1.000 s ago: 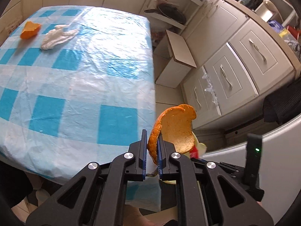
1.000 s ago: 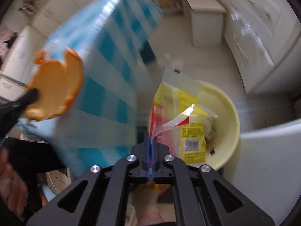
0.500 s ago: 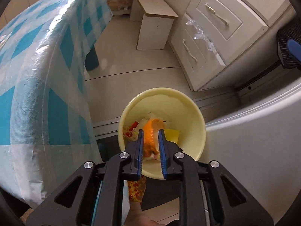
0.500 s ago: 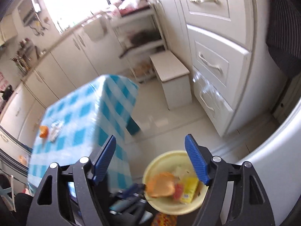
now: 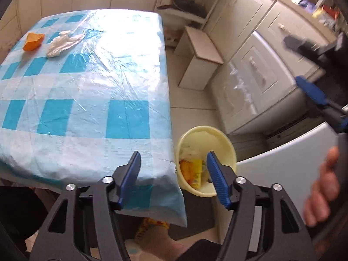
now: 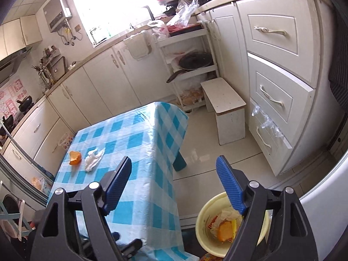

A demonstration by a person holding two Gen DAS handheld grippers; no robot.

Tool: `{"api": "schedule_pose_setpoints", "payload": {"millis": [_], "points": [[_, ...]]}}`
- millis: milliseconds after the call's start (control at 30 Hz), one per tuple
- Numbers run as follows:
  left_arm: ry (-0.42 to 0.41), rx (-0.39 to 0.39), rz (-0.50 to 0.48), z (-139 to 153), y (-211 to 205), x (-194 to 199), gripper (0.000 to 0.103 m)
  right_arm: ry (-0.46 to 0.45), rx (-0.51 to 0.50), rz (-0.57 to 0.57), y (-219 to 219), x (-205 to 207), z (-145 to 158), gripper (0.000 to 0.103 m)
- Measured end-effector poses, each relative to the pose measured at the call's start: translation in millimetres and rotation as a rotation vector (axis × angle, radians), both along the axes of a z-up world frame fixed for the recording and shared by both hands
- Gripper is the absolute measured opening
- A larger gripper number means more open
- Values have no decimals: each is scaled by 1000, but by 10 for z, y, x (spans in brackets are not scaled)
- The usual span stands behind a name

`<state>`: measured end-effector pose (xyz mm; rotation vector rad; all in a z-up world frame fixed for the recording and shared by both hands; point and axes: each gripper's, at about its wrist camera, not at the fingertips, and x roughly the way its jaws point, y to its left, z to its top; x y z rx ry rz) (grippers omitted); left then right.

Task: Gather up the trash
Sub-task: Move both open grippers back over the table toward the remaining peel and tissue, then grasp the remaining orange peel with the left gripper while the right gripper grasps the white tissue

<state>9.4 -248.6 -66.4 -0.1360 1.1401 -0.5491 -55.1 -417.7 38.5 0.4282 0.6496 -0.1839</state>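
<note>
Left wrist view: the left gripper point(image 5: 173, 175) has just been opening; its blue-padded jaws stand spread with nothing between them, over the near corner of the table under a blue-and-white checked plastic cloth point(image 5: 91, 100). Just past that corner, on the floor, sits the pale yellow round plastic bin point(image 5: 226, 145), already holding a yellow printed wrapper and orange scraps; the print is too small to read. Far across the cloth lie the remaining pieces: a curled orange peel point(image 5: 33, 40) and, just beside it, a crumpled white paper tissue point(image 5: 63, 44). The right gripper point(image 5: 308, 65) shows blurred at the right edge, with the person's fingers below it.

Right wrist view: this gripper point(image 6: 174, 182) is also spread wide and empty, its jaws having just been opening. The peel point(image 6: 75, 158) and tissue point(image 6: 94, 159) sit near the table's far-left edge, apart from each other. Both look very light. The peel seems stiff enough to pinch across its raised rim; the tissue is soft and will likely crush, so grabbing its bunched middle seems safest. No legible labels here.
</note>
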Motion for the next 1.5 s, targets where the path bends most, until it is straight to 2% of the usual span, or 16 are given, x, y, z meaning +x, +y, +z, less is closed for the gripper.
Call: {"api": "schedule_pose_setpoints", "payload": {"millis": [67, 200, 300, 467, 833, 1033, 1133, 1233, 1367, 1500], "points": [[7, -52, 16, 165, 217, 18, 62, -6, -4, 14, 84, 52, 16, 77], [-69, -47, 53, 489, 584, 36, 68, 1, -18, 50, 266, 179, 22, 77], [-102, -33, 96, 607, 841, 105, 73, 6, -30, 79, 392, 257, 15, 77], [-51, -21, 189, 485, 1302, 255, 74, 16, -46, 128, 620, 362, -1, 77], [19, 6, 282, 136, 1775, 488, 74, 43, -88, 241, 1100, 620, -52, 79], [59, 2, 420, 26, 2390, 775, 74, 60, -107, 331, 1485, 826, -143, 81], [88, -19, 494, 12, 2726, 953, 74, 88, -119, 386, 1723, 943, -243, 81], [86, -1, 523, 71, 2936, 1195, 74, 111, -148, 439, 1979, 1064, -356, 81], [102, 9, 537, 89, 3082, 1643, 76, 139, -163, 469, 2198, 1259, -497, 81], [88, 17, 537, 114, 3056, 2108, 77, 157, -151, 463, 2298, 1482, -573, 81]]}}
